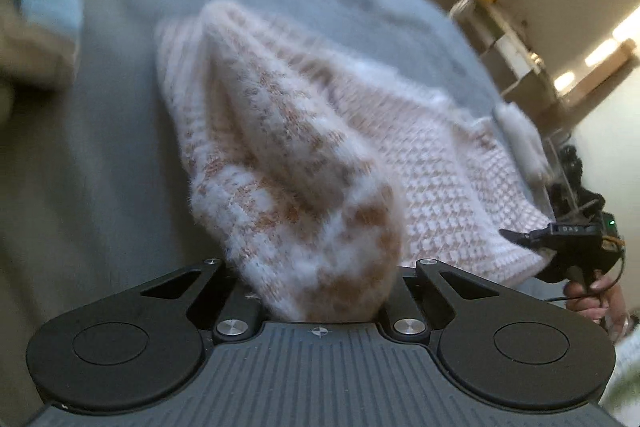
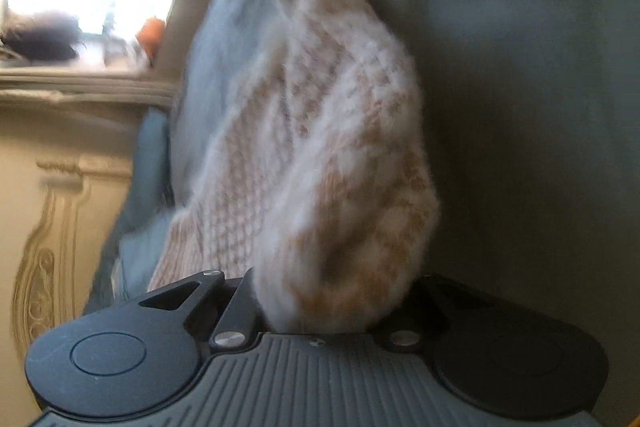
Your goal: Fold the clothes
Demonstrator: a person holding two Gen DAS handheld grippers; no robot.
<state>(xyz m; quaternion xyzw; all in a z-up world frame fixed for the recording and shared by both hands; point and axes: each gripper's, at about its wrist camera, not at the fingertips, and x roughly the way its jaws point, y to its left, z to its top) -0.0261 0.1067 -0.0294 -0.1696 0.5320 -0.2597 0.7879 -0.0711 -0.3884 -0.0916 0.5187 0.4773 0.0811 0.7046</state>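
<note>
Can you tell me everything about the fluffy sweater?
The sweater is a fuzzy knit, white with tan patterning. It lies bunched on a grey-blue cover. The left gripper pinches one bunched-up part, and the right gripper pinches another, lifting the folds into soft peaks.

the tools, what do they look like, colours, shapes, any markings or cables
Each tool is matte black: the left tool and right tool have two rounded lobes with disc caps, silver screws, a ribbed grey plate and a small crosshair mark. From the left wrist view, the right one shows a white label, a green light and thin cables.
</note>
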